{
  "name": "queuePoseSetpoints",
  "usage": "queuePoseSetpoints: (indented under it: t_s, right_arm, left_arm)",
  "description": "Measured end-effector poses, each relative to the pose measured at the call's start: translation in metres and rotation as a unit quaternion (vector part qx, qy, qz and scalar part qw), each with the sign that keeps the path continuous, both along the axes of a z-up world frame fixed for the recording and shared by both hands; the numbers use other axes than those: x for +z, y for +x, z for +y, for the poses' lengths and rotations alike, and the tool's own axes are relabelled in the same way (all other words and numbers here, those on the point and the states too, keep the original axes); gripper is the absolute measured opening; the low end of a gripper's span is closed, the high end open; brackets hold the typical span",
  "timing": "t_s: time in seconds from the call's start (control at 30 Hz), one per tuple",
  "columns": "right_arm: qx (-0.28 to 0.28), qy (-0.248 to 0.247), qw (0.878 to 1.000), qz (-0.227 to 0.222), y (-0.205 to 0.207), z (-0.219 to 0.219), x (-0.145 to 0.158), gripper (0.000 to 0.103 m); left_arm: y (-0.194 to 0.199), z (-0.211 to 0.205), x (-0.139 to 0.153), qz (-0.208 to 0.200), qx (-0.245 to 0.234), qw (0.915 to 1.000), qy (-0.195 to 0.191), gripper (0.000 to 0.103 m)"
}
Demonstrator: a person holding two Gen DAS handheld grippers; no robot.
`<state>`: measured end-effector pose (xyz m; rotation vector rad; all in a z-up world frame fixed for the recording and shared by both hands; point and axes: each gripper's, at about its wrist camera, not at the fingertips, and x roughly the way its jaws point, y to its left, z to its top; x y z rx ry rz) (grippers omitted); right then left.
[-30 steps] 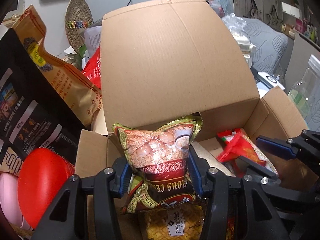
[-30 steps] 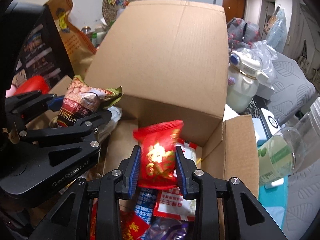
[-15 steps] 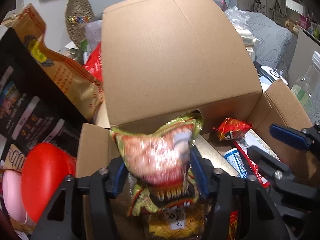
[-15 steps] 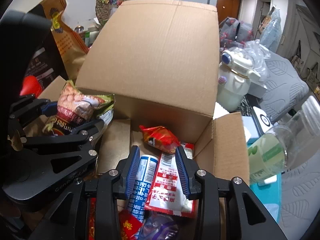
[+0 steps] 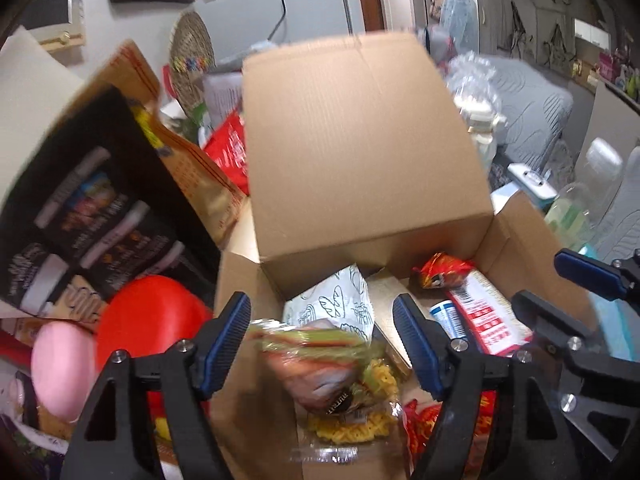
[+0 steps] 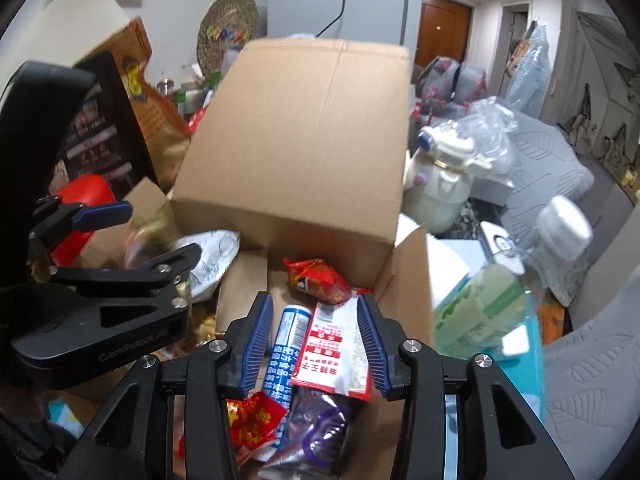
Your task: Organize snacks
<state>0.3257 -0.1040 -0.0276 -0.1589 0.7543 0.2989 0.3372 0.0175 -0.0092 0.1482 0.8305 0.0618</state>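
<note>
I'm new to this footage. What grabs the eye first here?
The big cardboard box, its flap raised mid-frame, with snack packets piled inside. A crumpled red packet lies at the back, and a blurred green-edged packet sits between the left gripper's opening fingers, untouched.

Cardboard box [image 6: 296, 140]: one, flaps open. Grippers: two, the left gripper [image 5: 322, 336] and the right gripper [image 6: 316, 332]. Snack packets lying loose in the box: about nine, count uncertain because of blur and overlap. Red round container [image 5: 148, 316]: one. Clear plastic bottle [image 6: 516, 284]: one.
</note>
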Motion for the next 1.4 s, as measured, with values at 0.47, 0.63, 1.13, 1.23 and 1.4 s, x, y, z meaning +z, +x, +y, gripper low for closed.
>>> queuePoseSetpoints:
  t_s: [0.47,0.63,1.13,1.23,1.4]
  right_arm:
    - [0.006,0.041,0.996,-0.085,-0.078,-0.009,0.077,0.043]
    - [0.005,0.053,0.991,-0.119,-0.114,-0.019,0.101,0.044]
    - [0.004,0.07,0.979,-0.193,-0.218,-0.04,0.132,0.069]
    - [0.005,0.074,0.978,-0.196,-0.233,-0.04,0.131,0.077]
    - [0.0,0.069,0.977,-0.2,-0.258,-0.038,0.123,0.081]
  left_arm:
    - [-0.091,0.005,0.097,-0.102,-0.002,0.9944,-0.026,0.074]
    - [-0.128,0.003,0.122,-0.13,-0.008,0.9905,-0.043,0.074]
    - [-0.228,0.005,0.147,-0.193,-0.028,0.979,-0.061,0.096]
    - [-0.247,0.005,0.144,-0.201,-0.036,0.9774,-0.055,0.1]
    - [-0.272,0.006,0.135,-0.201,-0.041,0.9772,-0.055,0.1]
